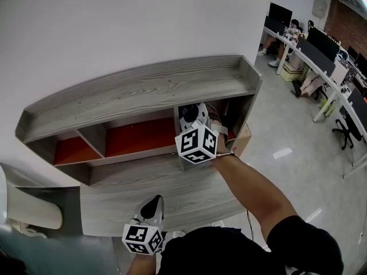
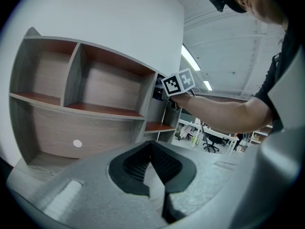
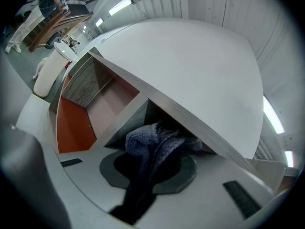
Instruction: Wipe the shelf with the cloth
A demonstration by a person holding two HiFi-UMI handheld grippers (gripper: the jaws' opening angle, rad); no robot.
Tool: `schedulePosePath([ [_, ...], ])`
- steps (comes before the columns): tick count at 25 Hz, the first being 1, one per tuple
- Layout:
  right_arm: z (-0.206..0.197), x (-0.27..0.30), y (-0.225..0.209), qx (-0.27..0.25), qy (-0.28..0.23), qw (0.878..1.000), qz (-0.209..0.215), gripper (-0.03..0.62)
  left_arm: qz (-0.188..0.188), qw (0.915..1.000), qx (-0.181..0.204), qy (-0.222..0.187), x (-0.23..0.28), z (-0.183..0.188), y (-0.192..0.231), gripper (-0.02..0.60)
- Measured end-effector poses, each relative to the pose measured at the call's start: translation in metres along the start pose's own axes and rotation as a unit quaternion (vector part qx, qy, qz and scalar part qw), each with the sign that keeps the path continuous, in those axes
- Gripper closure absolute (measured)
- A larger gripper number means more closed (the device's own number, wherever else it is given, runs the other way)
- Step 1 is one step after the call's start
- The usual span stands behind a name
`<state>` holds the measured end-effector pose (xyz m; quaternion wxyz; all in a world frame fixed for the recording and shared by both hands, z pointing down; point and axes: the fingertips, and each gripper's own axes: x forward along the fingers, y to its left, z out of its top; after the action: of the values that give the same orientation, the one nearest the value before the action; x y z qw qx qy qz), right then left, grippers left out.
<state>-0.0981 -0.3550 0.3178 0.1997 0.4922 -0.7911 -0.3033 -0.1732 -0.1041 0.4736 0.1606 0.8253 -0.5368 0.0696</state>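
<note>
**Head view: the right tool holds the cloth at the right end of the shelf**

Nearest to the person, the left tool (image 1: 153,204) hangs low over the front edge of the grey wooden desk (image 1: 183,191). In the left gripper view its dark jaws are pressed together with nothing between them (image 2: 152,168), and they point toward the open compartments.

Farther out, the person's bare right arm (image 1: 252,182) reaches across the desk. The right tool (image 1: 196,113) is pushed into the rightmost compartment of the shelf (image 1: 143,90), under the top board. In the right gripper view this tool (image 3: 152,163) is closed on the cloth (image 3: 153,144), a blue-grey fluffy piece. It is bunched between the jaws, stands up beyond them, and is close under the top board of the shelf (image 3: 114,92). I cannot tell if it touches the wood.

The other compartments to the left show orange-red panels (image 1: 143,136). Behind the shelf is a white wall (image 1: 114,22). Far at the right, across a grey floor (image 1: 287,153), stand long office tables (image 1: 321,62) with monitors and chairs.
</note>
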Motion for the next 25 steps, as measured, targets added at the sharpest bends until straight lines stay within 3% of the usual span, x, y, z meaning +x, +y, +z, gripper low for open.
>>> schedulePosePath([
  [8,-0.004,0.000,0.000,-0.029,0.026,0.999,-0.026,0.518,-0.024,0.9997,0.007,-0.002,-0.008,0.002,0.017,0.572],
  [16,-0.027,-0.029,0.007,0.025,0.062,0.997,-0.035,0.517,-0.060,0.9979,0.024,0.005,-0.017,0.003,0.027,0.572],
  [21,-0.044,-0.065,0.027,0.115,0.071,0.991,-0.020,0.517,-0.080,0.9960,0.033,0.019,-0.020,-0.003,0.030,0.572],
  [23,-0.047,-0.082,0.040,0.198,0.059,0.978,0.000,0.517,-0.083,0.9958,0.035,0.018,-0.020,-0.003,0.032,0.572],
  [25,-0.044,-0.101,0.054,0.290,0.033,0.956,0.030,0.517,-0.080,0.9961,0.034,0.013,-0.020,0.000,0.035,0.572],
])
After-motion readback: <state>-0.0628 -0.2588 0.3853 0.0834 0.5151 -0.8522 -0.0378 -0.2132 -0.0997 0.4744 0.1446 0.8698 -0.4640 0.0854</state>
